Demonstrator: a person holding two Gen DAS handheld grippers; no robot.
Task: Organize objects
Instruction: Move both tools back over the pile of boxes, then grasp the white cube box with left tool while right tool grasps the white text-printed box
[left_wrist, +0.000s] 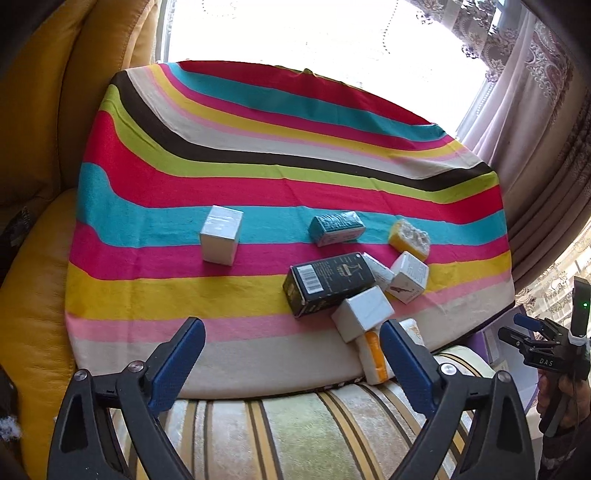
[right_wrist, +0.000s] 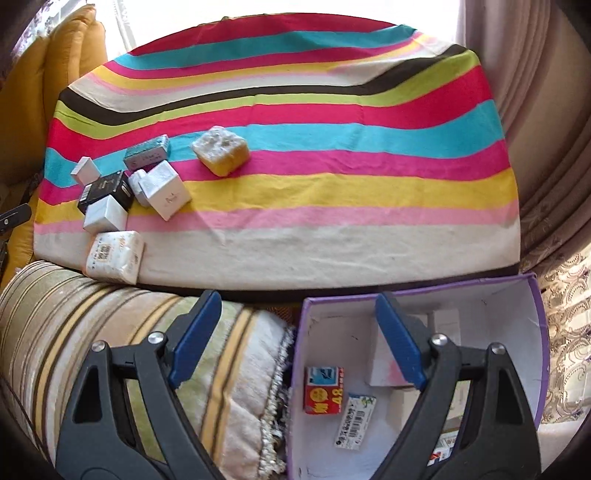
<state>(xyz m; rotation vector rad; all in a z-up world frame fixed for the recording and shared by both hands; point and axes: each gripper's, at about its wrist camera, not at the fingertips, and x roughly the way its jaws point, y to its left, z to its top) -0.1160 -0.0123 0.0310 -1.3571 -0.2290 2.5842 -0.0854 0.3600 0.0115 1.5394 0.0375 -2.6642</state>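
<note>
Several small boxes lie on a striped cloth (left_wrist: 258, 184): a white cube (left_wrist: 221, 240), a teal box (left_wrist: 337, 228), a yellow sponge-like block (left_wrist: 409, 238), a black box (left_wrist: 330, 284), white boxes (left_wrist: 362, 318) (left_wrist: 409, 277) and a tissue pack (right_wrist: 115, 256) at the near edge. My left gripper (left_wrist: 291, 360) is open and empty, just short of the cloth's near edge. My right gripper (right_wrist: 295, 338) is open and empty over the left rim of a purple box (right_wrist: 539, 332), which holds a red packet (right_wrist: 323, 389) and other items.
A striped cushion (right_wrist: 147, 350) lies in front of the cloth, left of the purple box. A yellow leather sofa (left_wrist: 40, 184) stands on the left. Curtains (left_wrist: 535, 110) hang on the right. The right gripper also shows in the left wrist view (left_wrist: 532, 328).
</note>
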